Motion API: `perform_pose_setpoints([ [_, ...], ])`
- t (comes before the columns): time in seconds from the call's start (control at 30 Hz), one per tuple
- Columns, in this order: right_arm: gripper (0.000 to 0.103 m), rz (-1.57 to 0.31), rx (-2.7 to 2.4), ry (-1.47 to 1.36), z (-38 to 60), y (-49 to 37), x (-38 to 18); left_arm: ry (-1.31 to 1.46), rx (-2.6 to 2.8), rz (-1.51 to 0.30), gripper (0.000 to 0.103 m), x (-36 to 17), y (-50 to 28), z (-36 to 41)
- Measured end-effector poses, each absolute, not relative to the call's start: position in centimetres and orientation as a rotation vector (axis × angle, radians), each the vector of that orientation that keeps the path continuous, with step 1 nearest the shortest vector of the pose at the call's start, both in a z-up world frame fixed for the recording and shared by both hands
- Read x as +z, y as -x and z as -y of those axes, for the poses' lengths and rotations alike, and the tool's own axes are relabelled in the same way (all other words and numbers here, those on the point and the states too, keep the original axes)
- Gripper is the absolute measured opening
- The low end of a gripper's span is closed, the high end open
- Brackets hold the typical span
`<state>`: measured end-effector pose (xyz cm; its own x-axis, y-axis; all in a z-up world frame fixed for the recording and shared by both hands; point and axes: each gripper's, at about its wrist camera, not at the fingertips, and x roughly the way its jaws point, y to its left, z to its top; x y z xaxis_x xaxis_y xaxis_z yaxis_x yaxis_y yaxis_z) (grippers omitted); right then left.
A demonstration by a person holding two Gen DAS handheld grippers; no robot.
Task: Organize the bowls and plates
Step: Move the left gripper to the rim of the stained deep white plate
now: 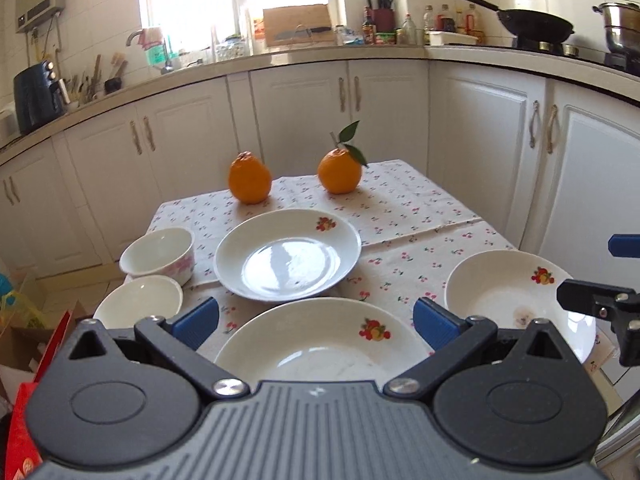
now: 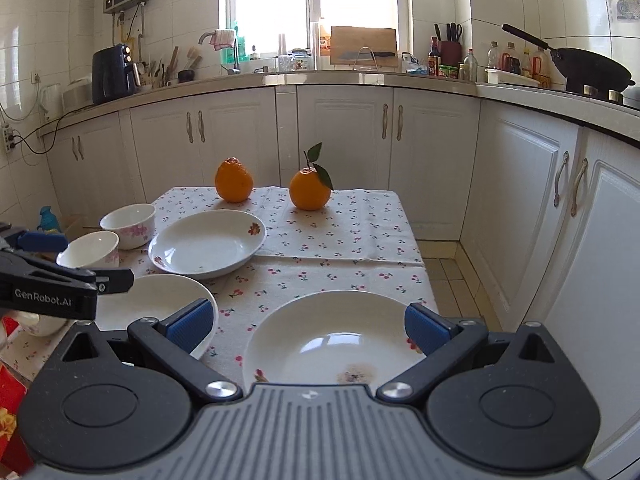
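Observation:
Three white deep plates with fruit prints lie on the cherry-print tablecloth [image 1: 420,216]. My left gripper [image 1: 316,320] is open and empty, hovering just above the near plate [image 1: 320,348]. A second plate [image 1: 288,256] sits beyond it. My right gripper [image 2: 308,324] is open and empty over the right plate [image 2: 332,340], which also shows in the left wrist view [image 1: 508,292]. Two white bowls with pink flowers, one far [image 1: 160,252] and one near [image 1: 140,300], stand at the left edge. The left gripper's fingers [image 2: 60,284] reach into the right wrist view above the near plate [image 2: 160,296].
Two oranges, one plain [image 1: 249,178] and one with leaves [image 1: 340,172], sit at the table's far end. White kitchen cabinets [image 2: 344,120] and a cluttered counter surround the table. Red boxes [image 1: 24,420] lie on the floor to the left. Tiled floor [image 2: 448,264] shows at the right.

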<state>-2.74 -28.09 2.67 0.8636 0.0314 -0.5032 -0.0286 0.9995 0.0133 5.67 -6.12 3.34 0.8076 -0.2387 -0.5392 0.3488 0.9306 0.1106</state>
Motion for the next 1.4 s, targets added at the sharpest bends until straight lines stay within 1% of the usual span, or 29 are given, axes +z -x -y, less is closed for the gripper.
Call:
perform_pose_setpoints([
  [0.1,0.103,-0.562,0.025,-0.015,29.9,2.9,1.6,-0.267,-0.362,-0.529,0.102,3.1,-6.0,7.8],
  [0.37,0.103,-0.639,0.101,-0.046,32.3,3.8,-1.3,-0.271,-0.540,-0.615,0.102,1.9,-7.5,11.0],
  [0.53,0.103,-0.702,0.146,-0.037,32.4,3.7,-3.6,-0.312,-0.614,-0.653,0.102,1.3,-8.3,13.1],
  [0.83,0.103,-0.757,0.196,-0.009,32.4,2.2,-6.2,-0.392,-0.671,-0.703,0.102,0.2,-9.7,16.3],
  [1.23,0.103,-0.747,0.239,0.078,32.7,1.0,-7.1,-0.439,-0.786,-0.772,0.102,-0.8,-12.0,19.3],
  [1.4,0.103,-0.686,0.260,0.083,33.1,1.6,-7.5,-0.413,-0.811,-0.871,0.102,-1.4,-14.0,20.4],
])
